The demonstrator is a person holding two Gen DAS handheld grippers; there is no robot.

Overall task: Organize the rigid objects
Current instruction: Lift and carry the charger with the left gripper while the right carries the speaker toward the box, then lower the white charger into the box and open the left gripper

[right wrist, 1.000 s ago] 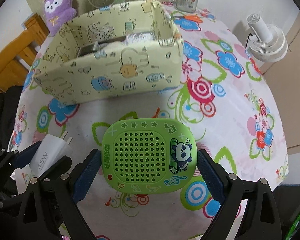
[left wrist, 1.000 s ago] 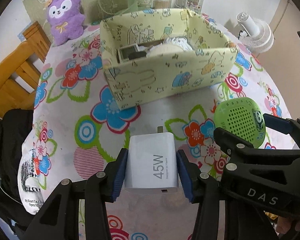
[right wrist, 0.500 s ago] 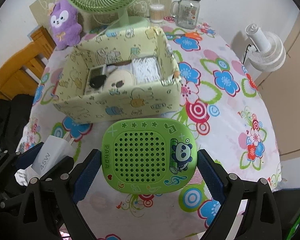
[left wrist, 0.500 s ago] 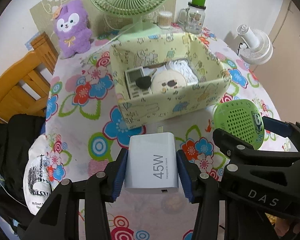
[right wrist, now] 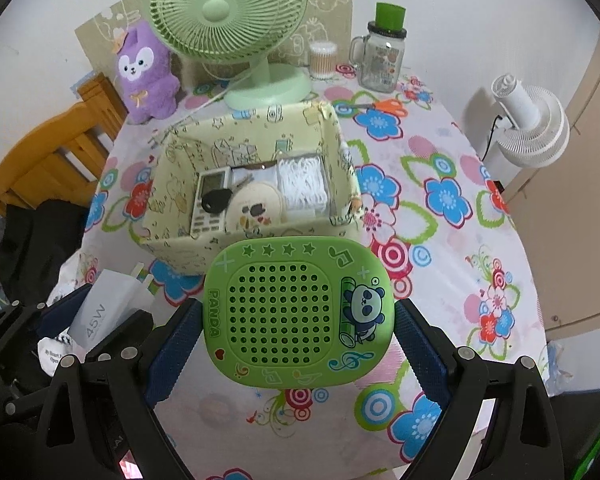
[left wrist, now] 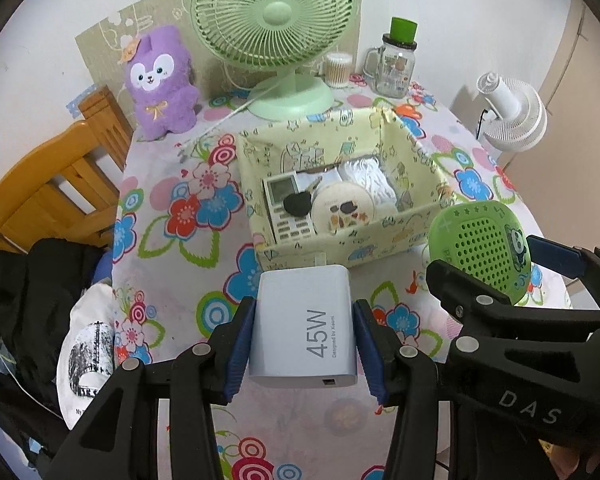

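Note:
My left gripper [left wrist: 304, 332] is shut on a white 45W charger [left wrist: 305, 328] and holds it in the air above the table, in front of the yellow fabric box [left wrist: 380, 236]. My right gripper [right wrist: 298, 316] is shut on a green panda speaker [right wrist: 298, 314], also lifted, in front of the same box [right wrist: 180, 248]. The box holds a remote control [left wrist: 286, 210], a black key fob [left wrist: 297, 204], a round compact [left wrist: 344, 210] and a white bundle [left wrist: 370, 178]. The speaker [left wrist: 482, 250] shows at right in the left wrist view; the charger [right wrist: 108, 304] shows at left in the right wrist view.
A green desk fan [left wrist: 274, 24], a purple plush [left wrist: 160, 80], a cotton swab jar [left wrist: 337, 68] and a glass mug [left wrist: 396, 66] stand at the table's back. A wooden chair [left wrist: 48, 188] with a black bag [left wrist: 40, 300] is left. A white fan [right wrist: 528, 126] stands right.
Both grippers have risen and pulled back with their objects, so the box interior and the back of the table have come into view.

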